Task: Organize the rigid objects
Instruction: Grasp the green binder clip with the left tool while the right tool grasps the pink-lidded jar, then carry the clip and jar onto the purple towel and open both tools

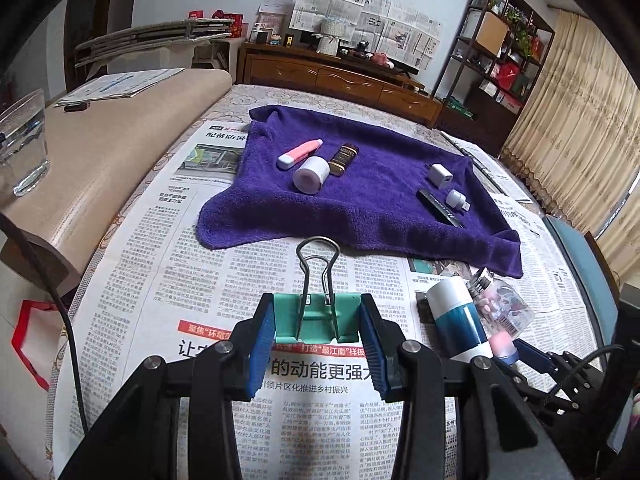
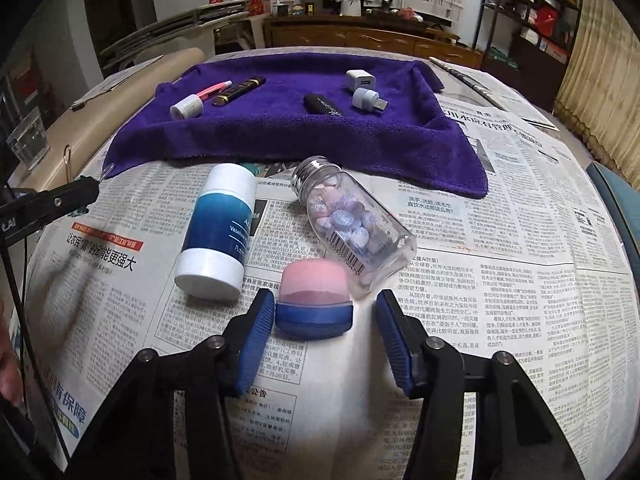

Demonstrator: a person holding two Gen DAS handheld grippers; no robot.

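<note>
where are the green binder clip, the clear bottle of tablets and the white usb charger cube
green binder clip [image 1: 318, 316]: left wrist view, on its green body.
clear bottle of tablets [image 2: 352, 224]: right wrist view, on its glass side.
white usb charger cube [image 2: 360, 79]: right wrist view, on its front face.

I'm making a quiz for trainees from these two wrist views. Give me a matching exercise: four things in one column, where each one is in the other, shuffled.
Things:
1. teal binder clip
2. white USB charger cube
3. clear bottle
4. pink-and-blue round container

Places:
A. lying on its side on the newspaper
B. on the purple towel
C. between the right gripper fingers
D. clamped in the left gripper

Pairs: 1-D, 2-B, 3-A, 4-C
</note>
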